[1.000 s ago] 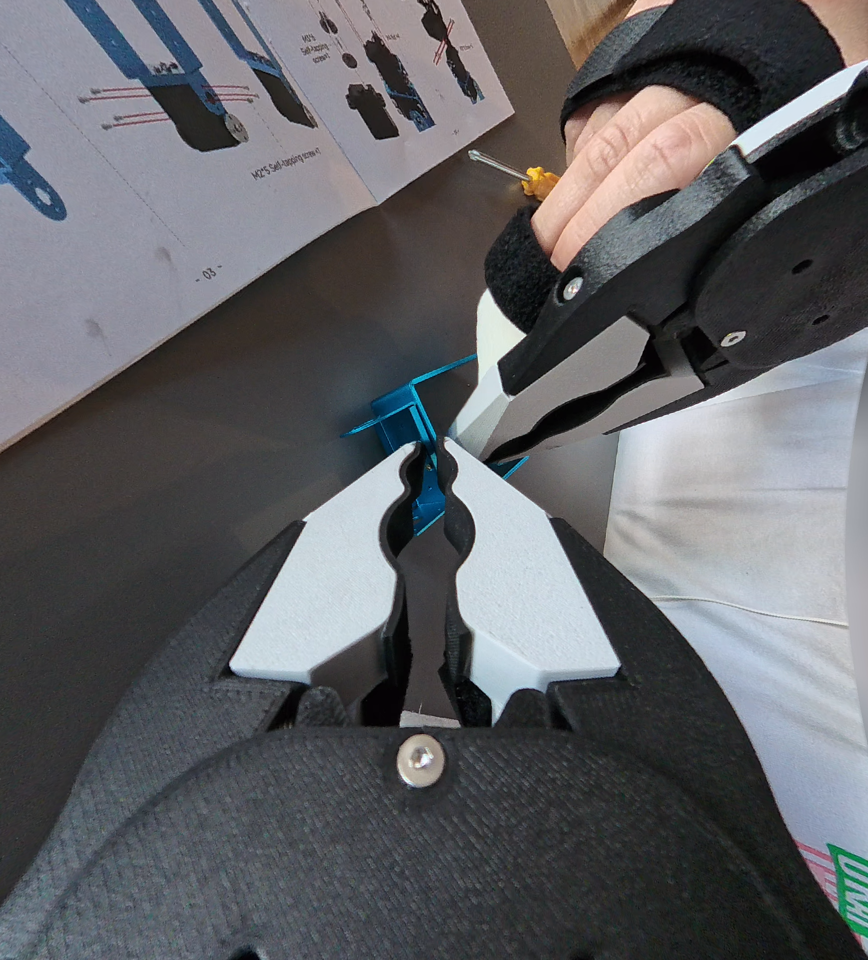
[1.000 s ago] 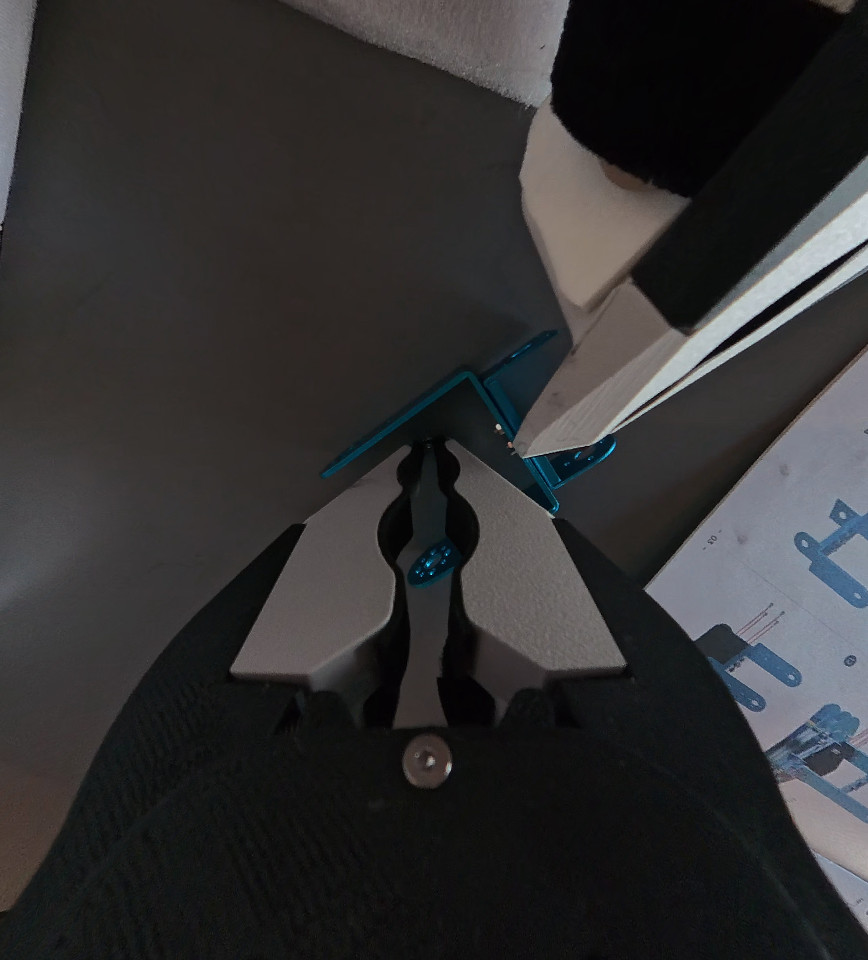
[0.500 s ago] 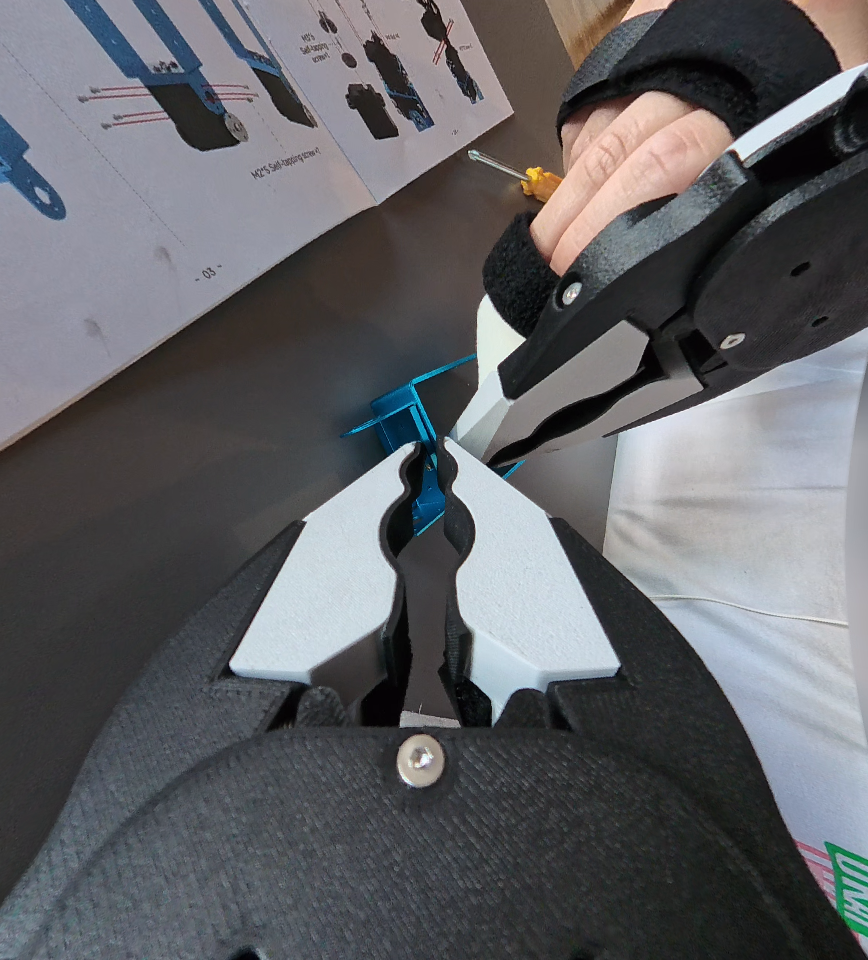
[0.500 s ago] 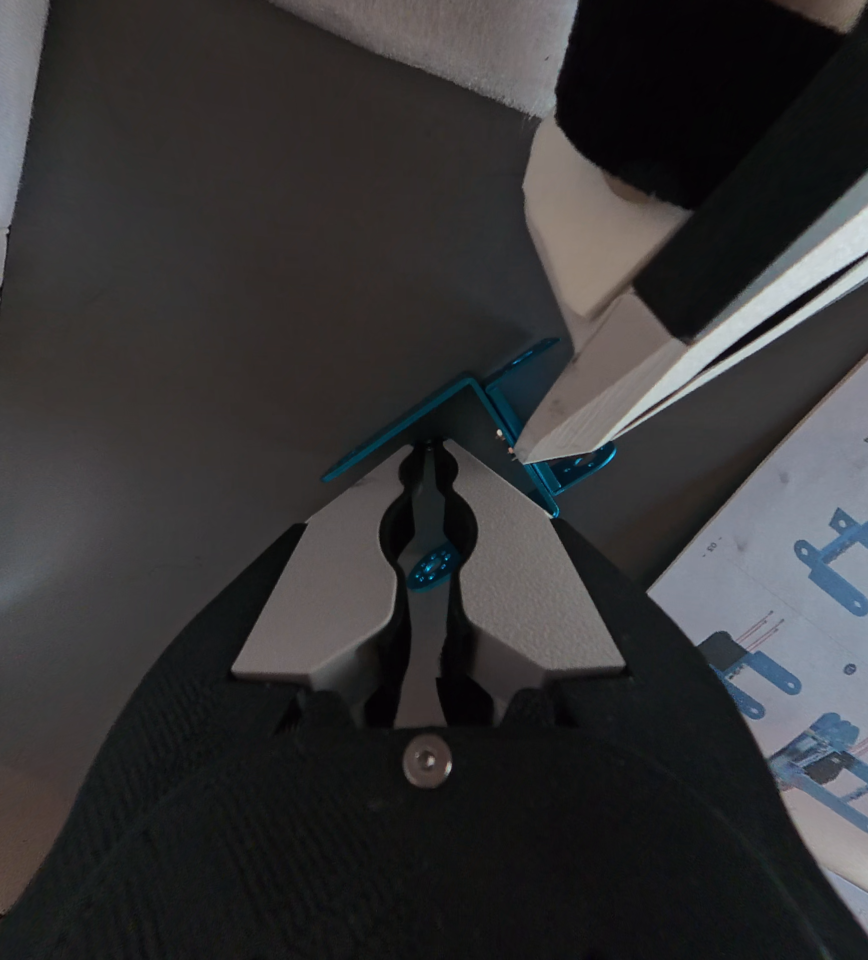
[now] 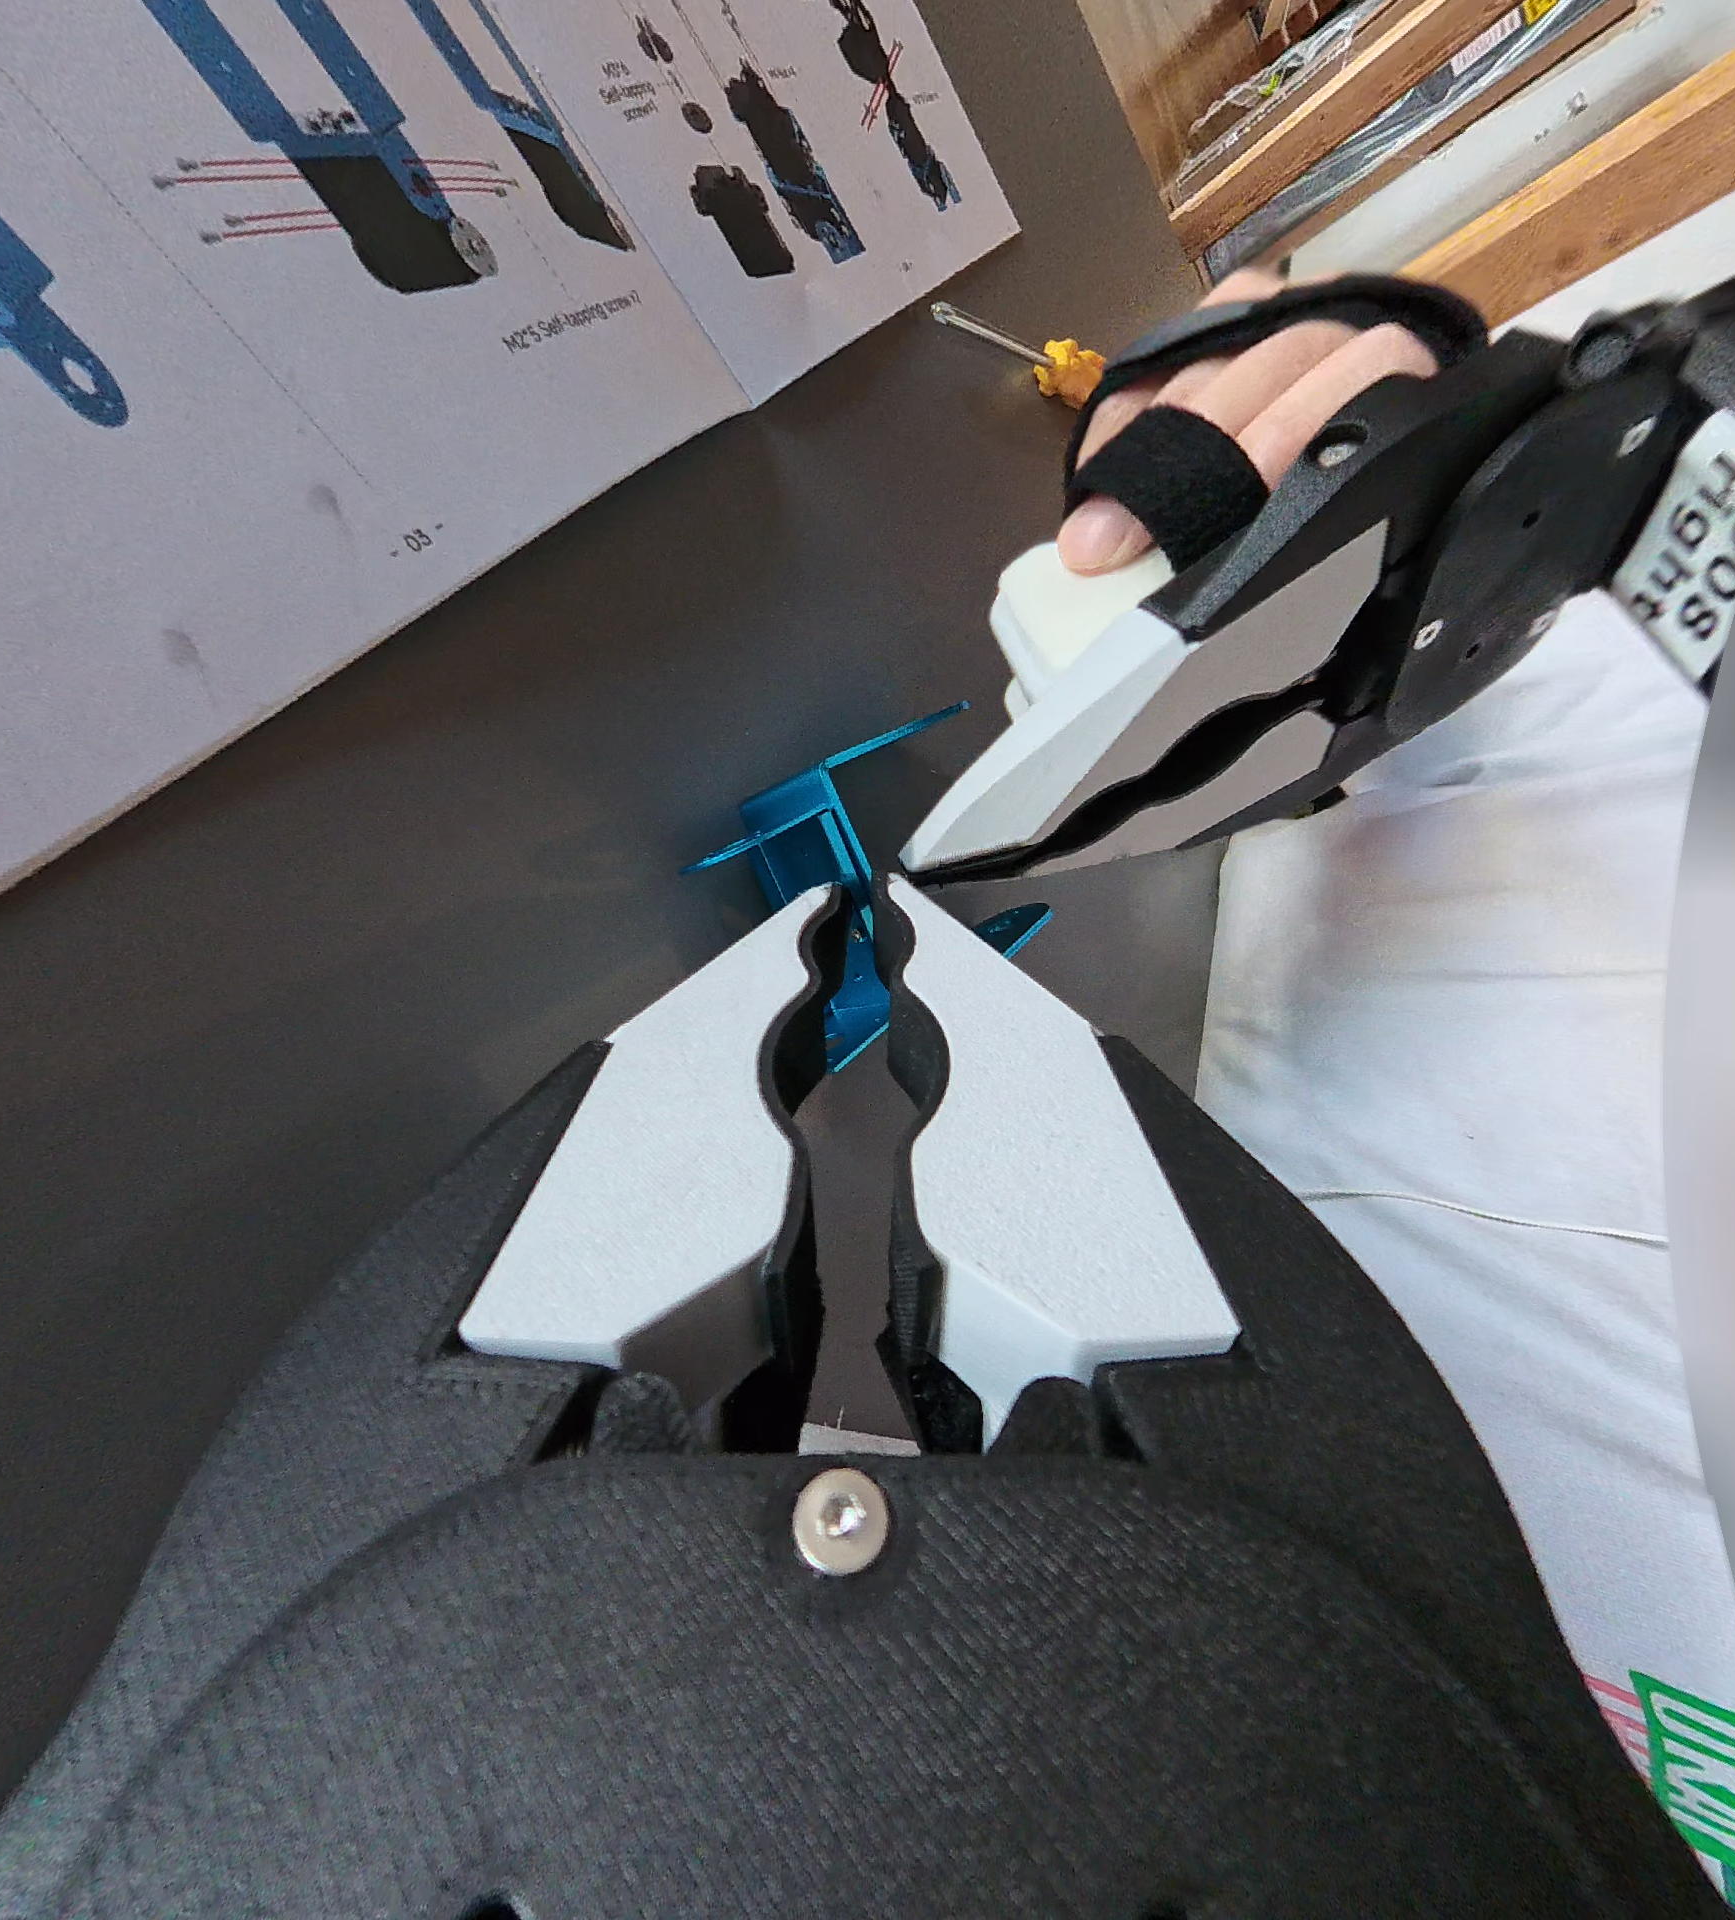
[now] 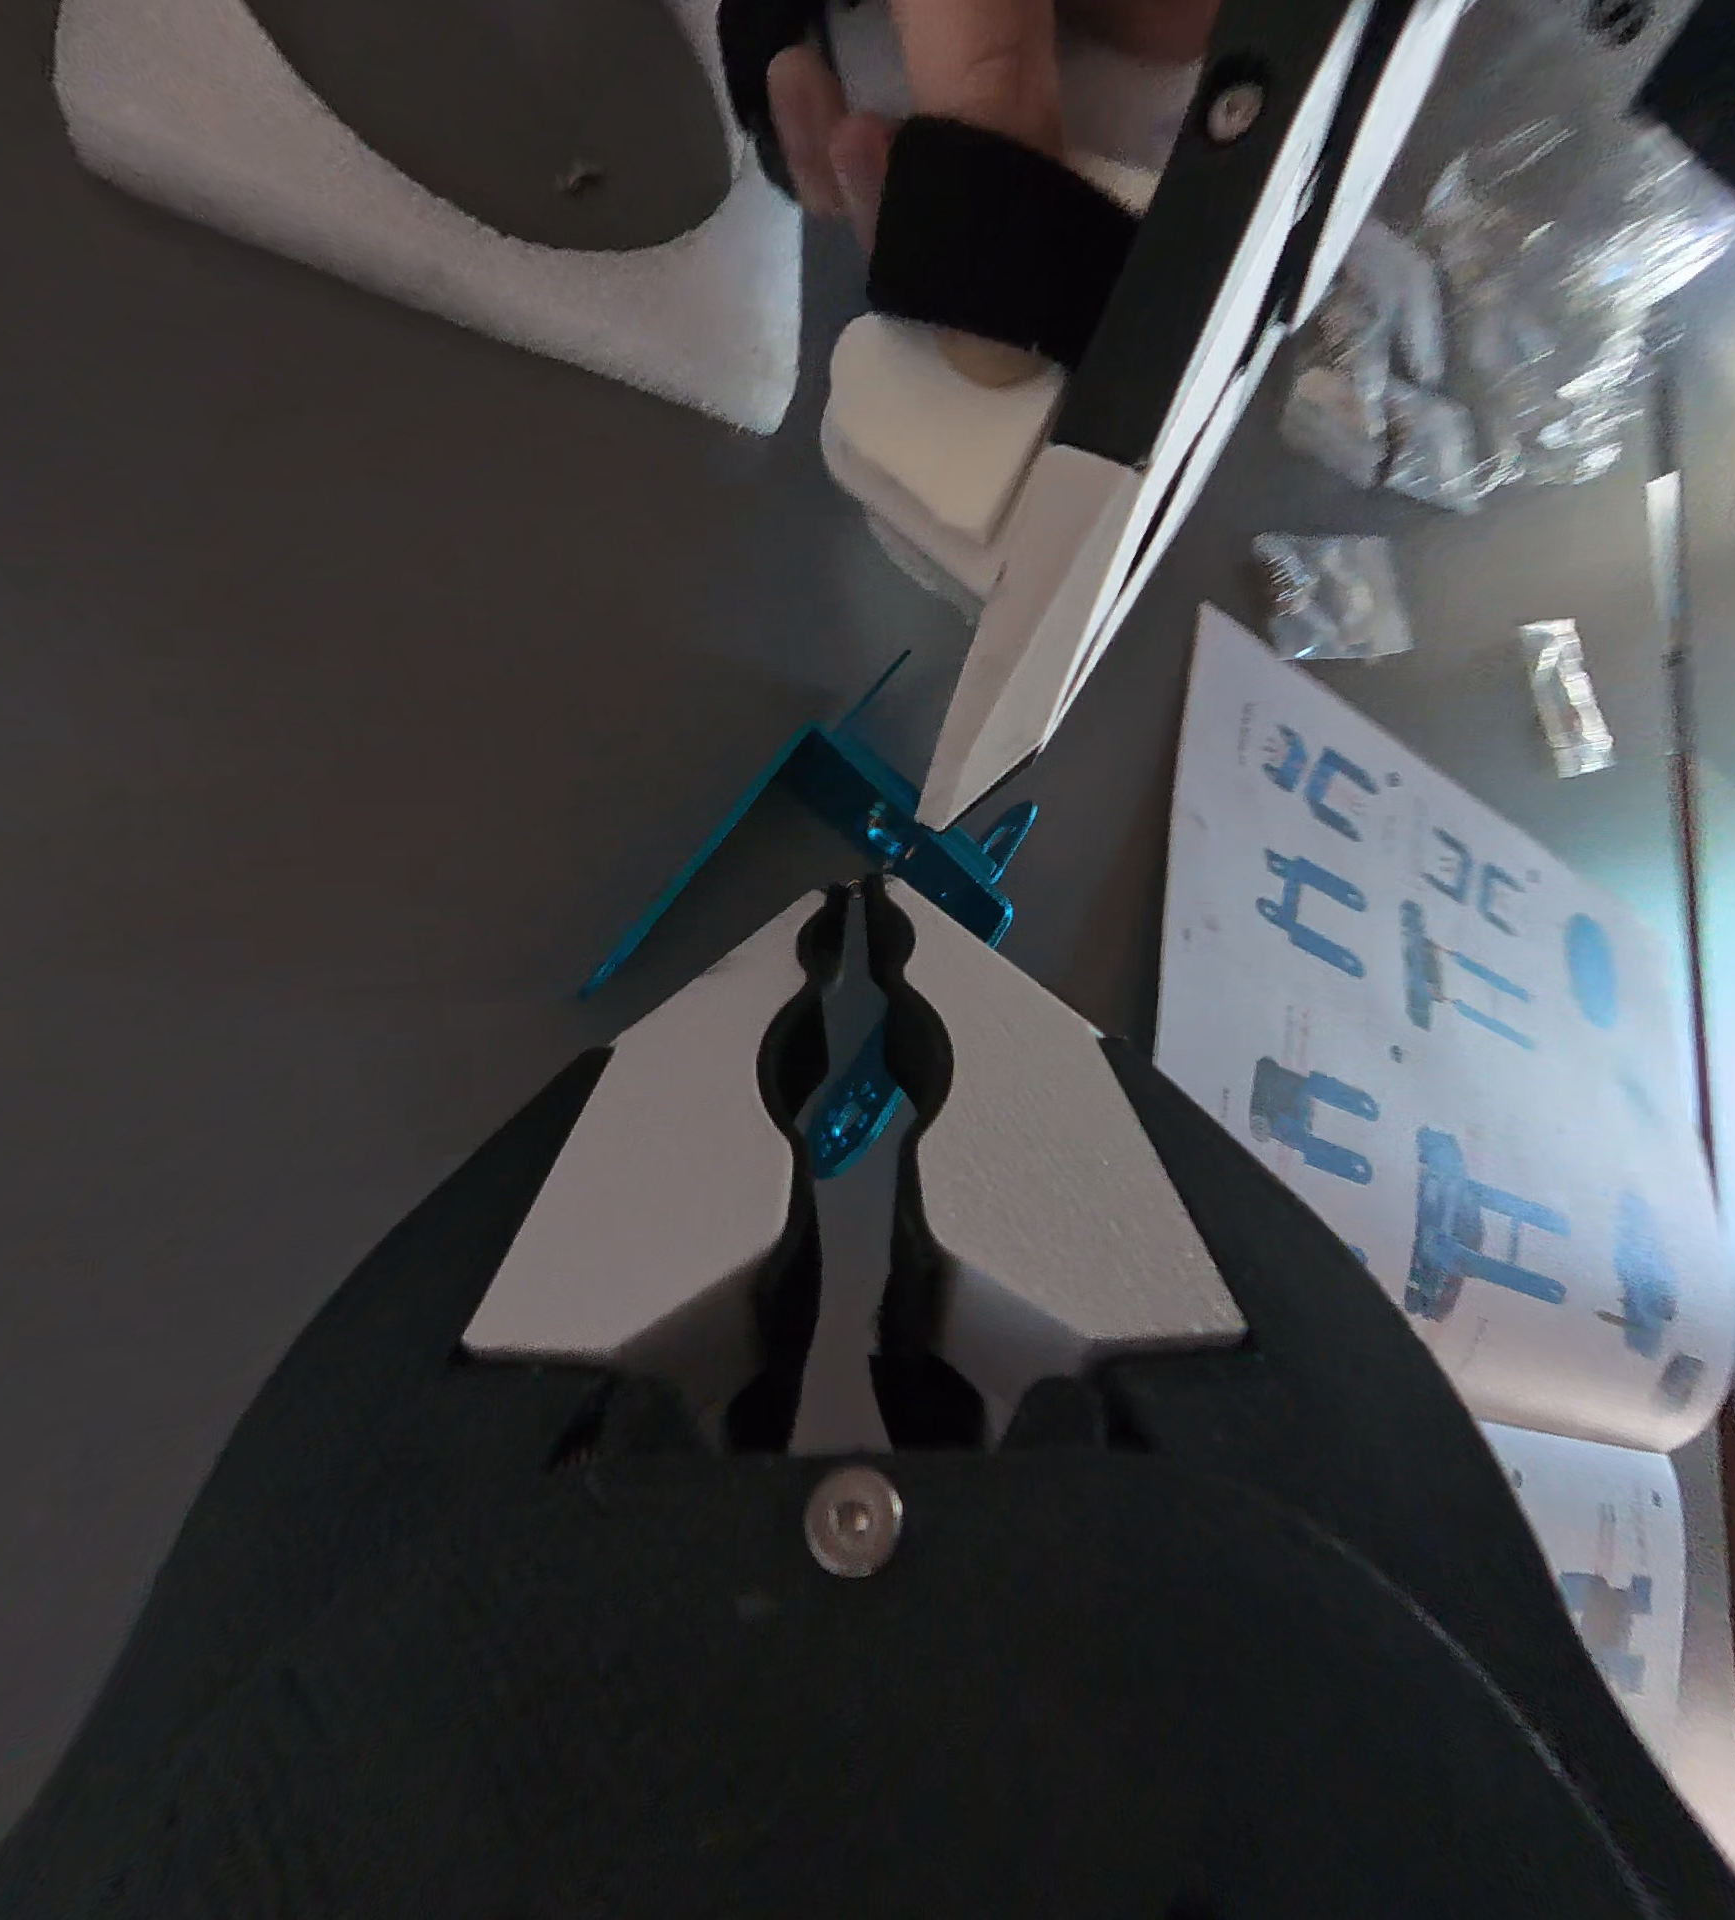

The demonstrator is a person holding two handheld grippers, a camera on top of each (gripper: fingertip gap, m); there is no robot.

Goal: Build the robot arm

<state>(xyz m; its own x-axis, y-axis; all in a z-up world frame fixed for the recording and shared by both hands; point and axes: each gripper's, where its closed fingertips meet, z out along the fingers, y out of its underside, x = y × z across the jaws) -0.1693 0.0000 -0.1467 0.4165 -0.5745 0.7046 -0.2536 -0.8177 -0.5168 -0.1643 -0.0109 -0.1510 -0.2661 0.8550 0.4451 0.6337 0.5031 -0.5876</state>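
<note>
Blue metal is showing in the slot of your left gripper (image 5: 868, 896). Its fingers are pressing together on an upright wall of the folded bracket (image 5: 801, 821), which is sitting on the dark table (image 5: 323, 935) just ahead of you. Your right gripper (image 6: 855, 888) is coming in from the side with its fingers drawn almost together. Its tips are hovering just beside the bracket and close to the left tips. A tiny dark speck is sitting between them, too small to identify. My judgement is that the thin wall is likely to be twisting easily, so you are better off pinching it squarely and bringing the right tips in slowly, since the two pairs of tips are crowding one small spot. On your body side, the table edge and your white garment (image 5: 1414, 1039) are lying close, so little room is opening there. Farther out the dark surface is offering space up to the instruction sheet (image 5: 271, 416). Beyond it a yellow-handled screwdriver (image 5: 1065, 369) is lying near the sheet's corner, and clear bags (image 6: 1465, 364) are bunching at the far side.
</note>
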